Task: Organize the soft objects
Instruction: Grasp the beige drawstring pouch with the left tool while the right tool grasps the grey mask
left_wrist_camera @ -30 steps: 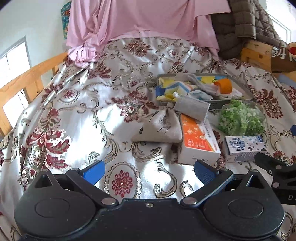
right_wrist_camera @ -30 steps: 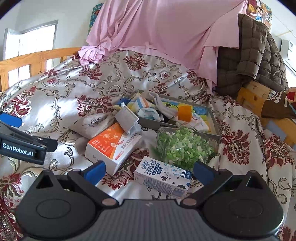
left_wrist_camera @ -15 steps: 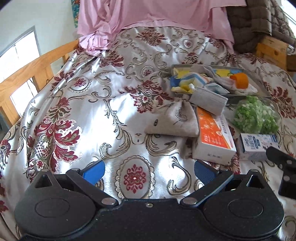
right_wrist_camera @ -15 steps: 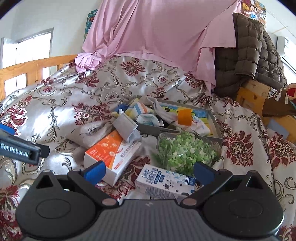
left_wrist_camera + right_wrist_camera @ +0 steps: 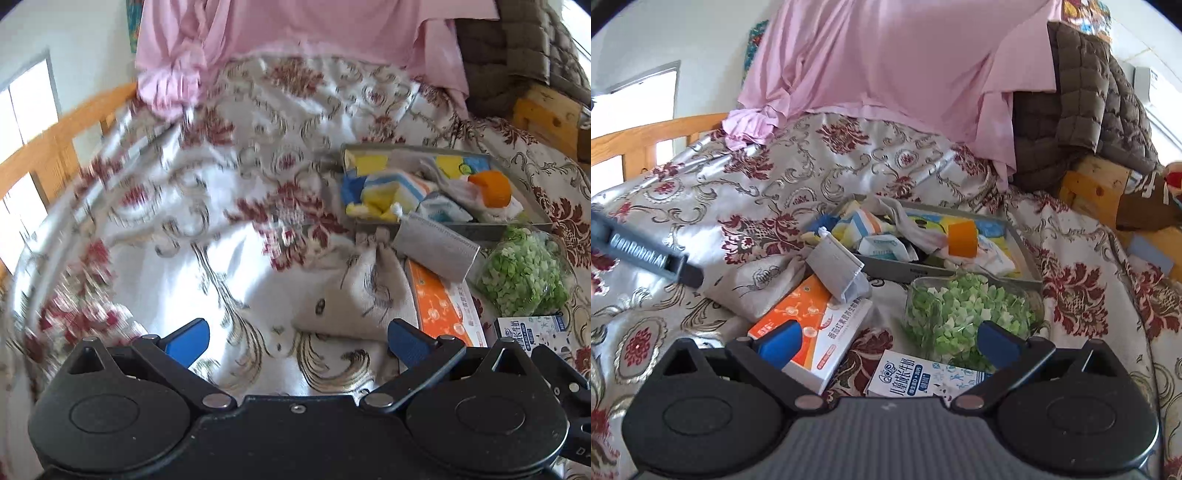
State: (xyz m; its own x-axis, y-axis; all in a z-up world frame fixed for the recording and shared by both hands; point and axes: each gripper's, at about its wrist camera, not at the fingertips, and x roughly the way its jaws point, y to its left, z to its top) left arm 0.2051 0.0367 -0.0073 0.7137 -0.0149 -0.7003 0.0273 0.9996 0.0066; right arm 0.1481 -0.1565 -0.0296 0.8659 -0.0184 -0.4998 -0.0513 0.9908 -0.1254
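Observation:
A beige cloth pouch (image 5: 369, 291) lies on the floral bedspread, just ahead and right of my open left gripper (image 5: 295, 339). Beside it sit an orange-and-white box (image 5: 443, 306), a grey packet (image 5: 436, 251), a bag of green bits (image 5: 524, 269) and a small milk carton (image 5: 528, 332). A grey tray (image 5: 480, 230) behind them holds soft packets and an orange piece. My right gripper (image 5: 888, 341) is open, empty, above the orange box (image 5: 812, 325) and milk carton (image 5: 916, 376). The pouch (image 5: 757, 288) and tray (image 5: 1023, 251) also show there.
Pink cloth (image 5: 886, 66) and a brown quilted jacket (image 5: 1078, 110) drape the headboard end. A wooden rail (image 5: 55, 147) runs along the left; a wooden crate (image 5: 1089, 184) stands at right. The left gripper's finger (image 5: 646, 258) reaches in from the left.
My left gripper has moved forward and right toward the pouch, with motion blur on the left. My right gripper has edged closer over the box and carton. Both stay open.

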